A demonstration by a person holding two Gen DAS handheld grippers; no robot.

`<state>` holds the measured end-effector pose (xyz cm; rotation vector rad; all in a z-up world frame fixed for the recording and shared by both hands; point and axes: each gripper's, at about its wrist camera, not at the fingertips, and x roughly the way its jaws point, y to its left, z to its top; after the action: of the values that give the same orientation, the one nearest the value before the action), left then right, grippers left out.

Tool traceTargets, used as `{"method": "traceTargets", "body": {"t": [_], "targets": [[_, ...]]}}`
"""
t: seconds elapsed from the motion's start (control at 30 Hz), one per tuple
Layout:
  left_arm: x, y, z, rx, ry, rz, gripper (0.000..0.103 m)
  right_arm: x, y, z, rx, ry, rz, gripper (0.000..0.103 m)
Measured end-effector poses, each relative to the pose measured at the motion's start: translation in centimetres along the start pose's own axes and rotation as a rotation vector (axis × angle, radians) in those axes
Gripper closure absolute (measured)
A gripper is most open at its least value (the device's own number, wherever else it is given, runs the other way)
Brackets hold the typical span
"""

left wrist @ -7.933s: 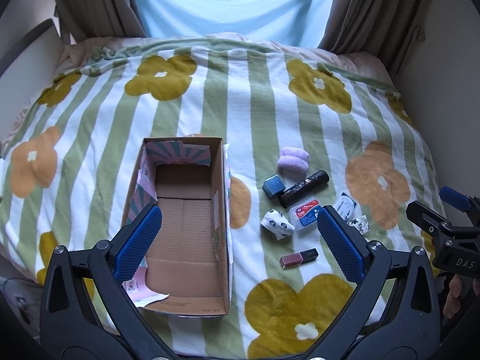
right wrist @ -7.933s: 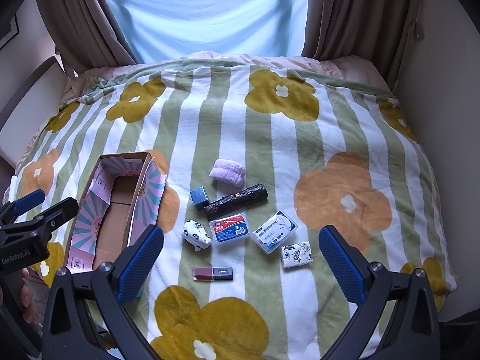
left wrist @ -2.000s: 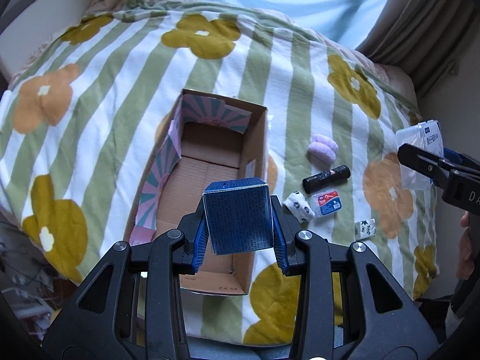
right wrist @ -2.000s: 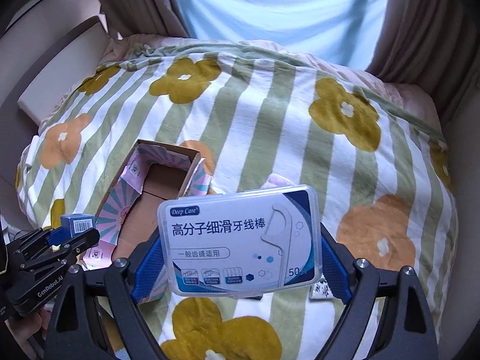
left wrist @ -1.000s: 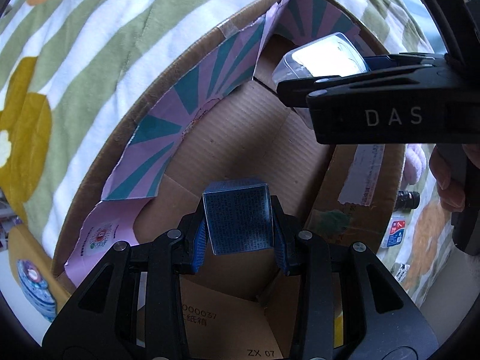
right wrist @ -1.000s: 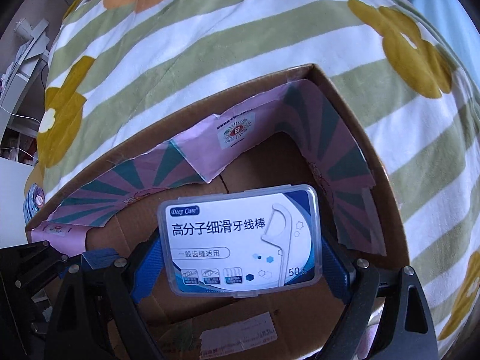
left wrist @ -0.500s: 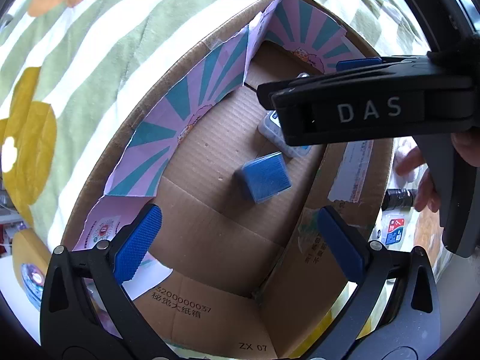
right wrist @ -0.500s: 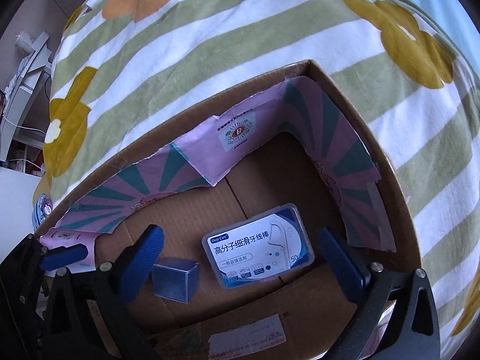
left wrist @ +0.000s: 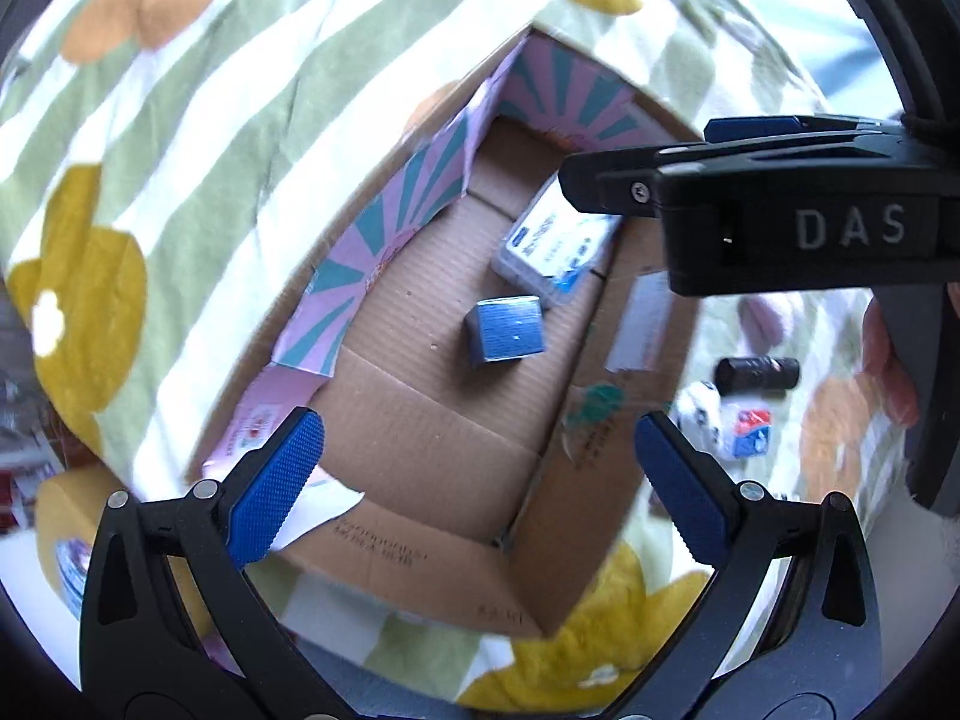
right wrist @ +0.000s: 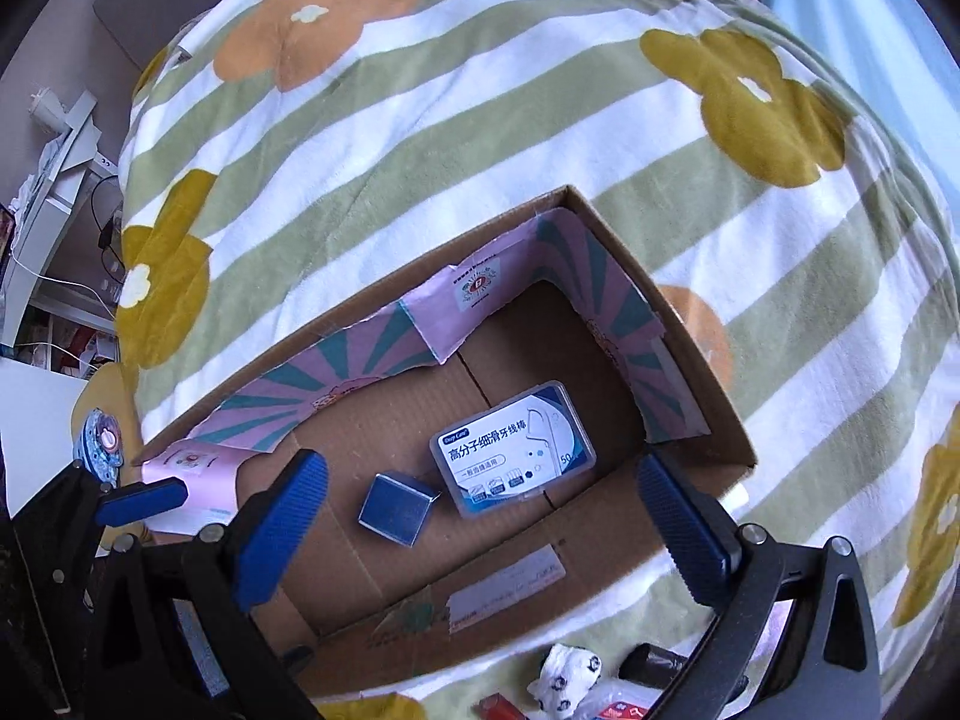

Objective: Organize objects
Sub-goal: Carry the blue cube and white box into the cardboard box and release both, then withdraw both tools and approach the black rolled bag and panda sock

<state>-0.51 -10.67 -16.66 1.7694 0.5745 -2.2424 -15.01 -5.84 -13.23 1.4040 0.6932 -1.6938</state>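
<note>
Both tongs are seen spread wide with nothing between the pads: the left gripper [left wrist: 474, 468] at the bottom of its own view, the right gripper [right wrist: 480, 510] at the bottom of its own, each held above the cardboard box [right wrist: 690, 354] on the striped, flowered blanket [right wrist: 420, 138]. On the box floor, near the middle of the right wrist frame, a small blue cube [right wrist: 396, 507] and a flat clear floss case [right wrist: 513, 456] with a blue-and-white label are found lying just beside each other; whether they touch cannot be told. Both are judged light and stiff; the case's smooth plastic is likely slippery and would best be taken across its short sides, the cube across two opposite faces. Outside the box, at the right of the left wrist frame, a black tube [left wrist: 759, 373], a white patterned bundle [left wrist: 699, 414] and a small red-and-blue packet [left wrist: 747, 432] remain on the blanket. The bundle is judged soft and easily squeezed at its middle; the tube may roll.
</note>
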Motion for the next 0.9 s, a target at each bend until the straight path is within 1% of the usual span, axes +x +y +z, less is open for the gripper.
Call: {"method": "traceTargets", "body": {"t": [0.07, 0.17, 0.23, 0.27, 0.37, 0.47, 0.6, 0.67, 0.73, 0.77, 0.83, 0.9], "targets": [[-1.5, -1.5, 0.2, 0.044, -0.026, 0.004, 0.0, -2.5, 0.2, -0.7, 0.009, -0.025, -0.015, 0.0], [-3.9, -2.1, 0.9, 0.093, -0.063, 0.004, 0.0, -5.7, 0.0, -1.8, 0.052, -0.058, -0.023, 0.0], [-6.9, -0.1, 1.1, 0.129, -0.088, -0.009, 0.0, -7.9, -0.2, -2.9, 0.088, -0.083, -0.045, 0.0], [-7.7, -0.4, 1.1, 0.152, -0.1, -0.01, 0.0, -8.9, -0.2, -3.6, 0.107, -0.094, -0.056, 0.0], [-9.9, -0.9, 1.6, 0.222, -0.124, -0.02, 0.0, -12.0, -0.6, -6.1, 0.182, -0.136, -0.095, 0.0], [-11.9, -1.9, 1.9, 0.282, -0.139, -0.044, 0.0, -14.5, -1.2, -9.2, 0.307, -0.167, -0.15, 0.0], [-13.7, -4.1, 1.4, 0.347, -0.172, -0.088, 0.0, -17.7, -2.0, -13.4, 0.472, -0.217, -0.214, 0.0], [-14.1, -5.4, 1.2, 0.389, -0.179, -0.103, 0.0, -18.8, -2.3, -15.7, 0.549, -0.227, -0.255, 0.0], [-14.4, -6.9, 1.0, 0.445, -0.193, -0.11, 0.0, -19.6, -2.8, -17.8, 0.622, -0.239, -0.275, 0.0], [-14.7, -7.6, 0.8, 0.472, -0.204, -0.125, 0.0, -20.0, -3.0, -18.9, 0.656, -0.255, -0.275, 0.0], [-15.2, -8.7, 0.4, 0.514, -0.221, -0.17, 0.0, -20.8, -3.0, -21.0, 0.703, -0.283, -0.289, 0.0], [-15.3, -9.6, 0.1, 0.546, -0.224, -0.189, 0.0, -21.3, -2.8, -22.7, 0.724, -0.286, -0.337, 0.0]]}}
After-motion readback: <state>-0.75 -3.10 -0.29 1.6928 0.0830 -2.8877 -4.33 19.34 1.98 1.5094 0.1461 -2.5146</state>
